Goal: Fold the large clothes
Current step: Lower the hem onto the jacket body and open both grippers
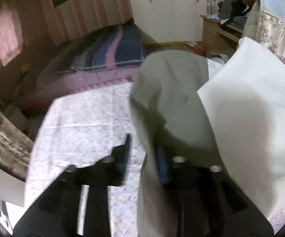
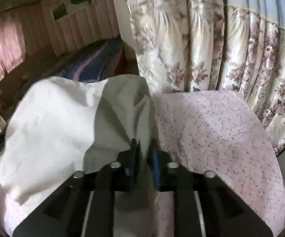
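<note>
Your big off-white cotton garment [image 2: 49, 118] is up off the floral-print bedsheet [image 2: 217, 130], bunched and hanging between the two tools, so I'd say you're mid-fold at best: no neat crease is showing, and laying it flat is all still ahead. Right gripper [image 2: 144, 154] is pinching a fold of it. Left gripper [image 1: 142, 148] has cloth draped over one finger; can't tell if it's clamped. Flowery curtain [image 2: 211, 45] hangs beyond the bed's far edge.
</note>
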Demonstrator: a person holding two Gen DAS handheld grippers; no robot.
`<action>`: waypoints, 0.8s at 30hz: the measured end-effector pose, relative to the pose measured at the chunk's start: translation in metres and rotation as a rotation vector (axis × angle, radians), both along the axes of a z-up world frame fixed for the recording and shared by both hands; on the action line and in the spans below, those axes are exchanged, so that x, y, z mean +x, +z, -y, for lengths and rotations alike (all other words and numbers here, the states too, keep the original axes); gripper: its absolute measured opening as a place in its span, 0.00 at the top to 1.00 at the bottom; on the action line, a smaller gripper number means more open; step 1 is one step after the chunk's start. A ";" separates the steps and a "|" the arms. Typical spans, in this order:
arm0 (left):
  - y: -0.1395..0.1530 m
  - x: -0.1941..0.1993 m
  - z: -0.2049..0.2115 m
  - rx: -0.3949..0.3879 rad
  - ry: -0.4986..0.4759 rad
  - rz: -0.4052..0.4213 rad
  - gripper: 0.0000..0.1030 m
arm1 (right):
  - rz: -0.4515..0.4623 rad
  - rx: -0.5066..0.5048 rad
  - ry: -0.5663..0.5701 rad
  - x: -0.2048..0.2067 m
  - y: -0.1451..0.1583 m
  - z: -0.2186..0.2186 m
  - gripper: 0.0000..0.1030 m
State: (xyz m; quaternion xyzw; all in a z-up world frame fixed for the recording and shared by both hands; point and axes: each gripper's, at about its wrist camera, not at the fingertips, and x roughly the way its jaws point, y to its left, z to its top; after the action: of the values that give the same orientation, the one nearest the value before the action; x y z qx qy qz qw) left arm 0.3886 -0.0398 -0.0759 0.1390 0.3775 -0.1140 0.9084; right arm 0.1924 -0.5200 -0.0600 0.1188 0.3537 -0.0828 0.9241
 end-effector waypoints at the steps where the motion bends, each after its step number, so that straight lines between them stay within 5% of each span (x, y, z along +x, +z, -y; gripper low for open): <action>1: 0.005 -0.010 0.000 0.001 0.004 0.028 0.10 | 0.023 -0.012 0.011 -0.011 0.005 -0.007 0.36; 2: 0.010 -0.022 0.000 -0.004 0.004 0.067 0.03 | 0.047 -0.028 0.018 -0.021 0.009 -0.012 0.30; 5: 0.019 -0.052 0.000 0.002 -0.010 0.122 0.03 | 0.091 -0.033 0.033 -0.054 0.008 -0.026 0.26; 18: -0.028 -0.053 -0.013 -0.155 -0.040 -0.061 0.04 | 0.043 0.065 0.059 -0.070 -0.039 -0.043 0.17; 21: -0.035 -0.049 -0.012 -0.215 -0.085 -0.114 0.22 | 0.038 0.058 0.087 -0.067 -0.044 -0.057 0.23; 23: -0.037 -0.051 -0.009 -0.220 -0.112 -0.127 0.40 | 0.035 0.034 0.102 -0.064 -0.048 -0.065 0.49; 24: -0.036 -0.055 -0.004 -0.219 -0.142 -0.127 0.57 | 0.035 0.025 0.118 -0.062 -0.048 -0.070 0.64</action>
State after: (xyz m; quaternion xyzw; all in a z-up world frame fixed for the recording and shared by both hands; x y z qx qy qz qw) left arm 0.3336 -0.0356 -0.1114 0.0580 0.4086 -0.2270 0.8821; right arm 0.1303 -0.4504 -0.1082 0.1106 0.3450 -0.0217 0.9318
